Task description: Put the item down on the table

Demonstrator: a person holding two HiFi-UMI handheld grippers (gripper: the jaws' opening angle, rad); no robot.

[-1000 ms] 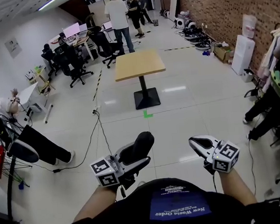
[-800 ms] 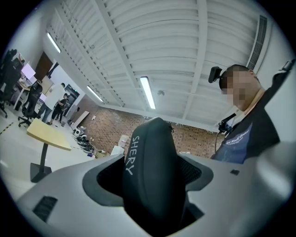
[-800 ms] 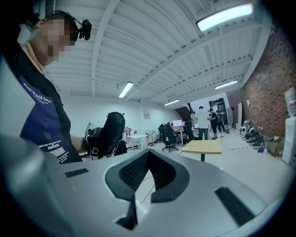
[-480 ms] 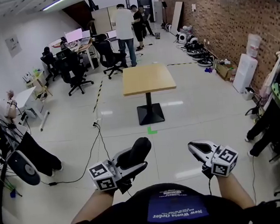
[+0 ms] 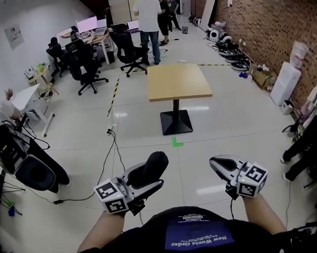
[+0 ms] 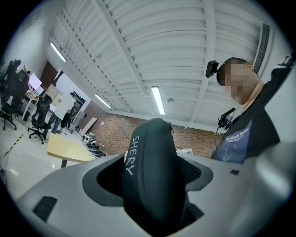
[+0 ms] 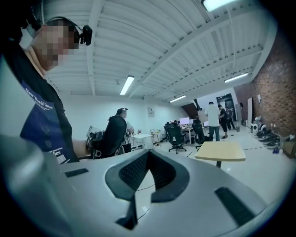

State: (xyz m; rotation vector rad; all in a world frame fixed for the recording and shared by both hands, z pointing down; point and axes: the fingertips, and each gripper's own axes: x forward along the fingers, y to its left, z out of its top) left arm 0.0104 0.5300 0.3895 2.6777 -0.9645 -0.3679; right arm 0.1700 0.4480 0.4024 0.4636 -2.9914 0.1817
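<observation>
My left gripper [image 5: 146, 180] clamps the black case [image 5: 152, 165]; my right gripper [image 5: 218, 163] has jaws together, empty; table [image 5: 178, 81] at twelve o'clock.

Wooden table [image 5: 178, 81] on pale floor [image 5: 230, 123], green tape mark [image 5: 176, 143] near its base

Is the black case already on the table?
No, the left hand-held gripper holds the case, well short of the table.

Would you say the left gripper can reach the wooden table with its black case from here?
Probably not yet: the left gripper, shut on the black case, is well short of the wooden table. Only open floor lies between, so walking closer should do.
</observation>
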